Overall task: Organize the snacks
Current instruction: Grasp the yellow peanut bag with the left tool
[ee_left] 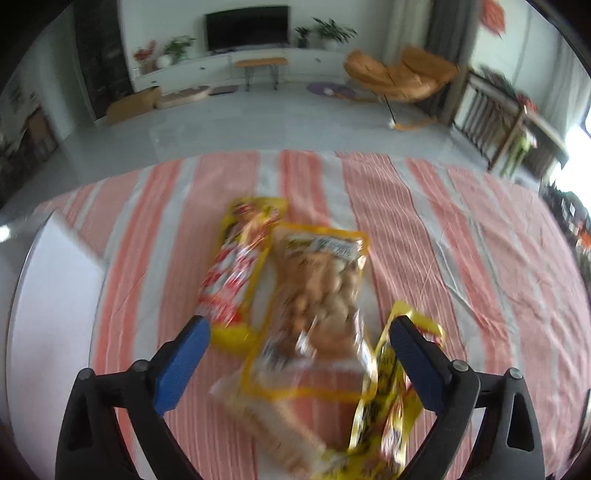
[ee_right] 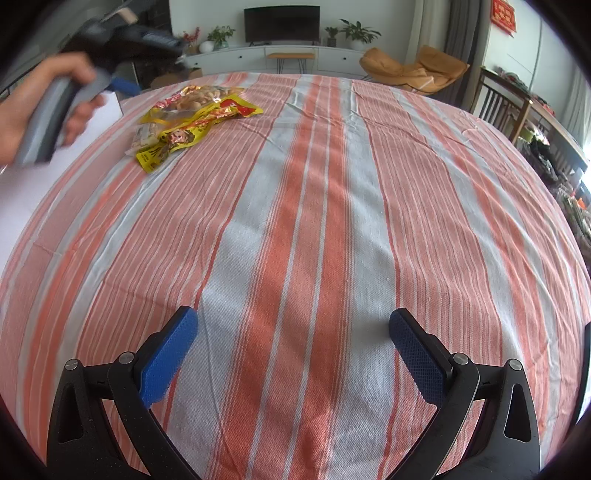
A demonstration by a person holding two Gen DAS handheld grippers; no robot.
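The snacks lie in 1 loose pile on the striped cloth (ee_right: 314, 221) that covers the table. A clear packet of peanuts (ee_left: 317, 291) with a yellow border sits uppermost in the middle of the pile. A red-and-yellow packet (ee_left: 236, 273) lies along its left side, touching it, with its far end pointing toward the room. A yellow printed packet (ee_left: 388, 398) lies along its right side, partly tucked under the peanut packet's near corner. A pale wafer-like packet (ee_left: 258, 417) sticks out from beneath at the near edge; blur in the left wrist view prevents any reading of its label.

In the right wrist view the same pile (ee_right: 195, 114) sits far off near the left edge of the table, beside a bare white surface (ee_right: 22, 192).

The left gripper (ee_left: 299, 328) hangs over the pile with its jaws wide apart. Its blue pads (ee_left: 181, 369) stand on either side of the packets, and the right pad overlaps the yellow printed packet in the picture; contact cannot be confirmed and nothing is gripped. A person's hand (ee_right: 48, 107) holds this gripper by its grey handle.

The right gripper (ee_right: 293, 325) is over bare cloth, well apart from the pile, jaws wide and empty.

Beyond the table: a television (ee_right: 282, 24) on a white cabinet, potted plants (ee_right: 356, 35) and an orange chair (ee_right: 417, 72).
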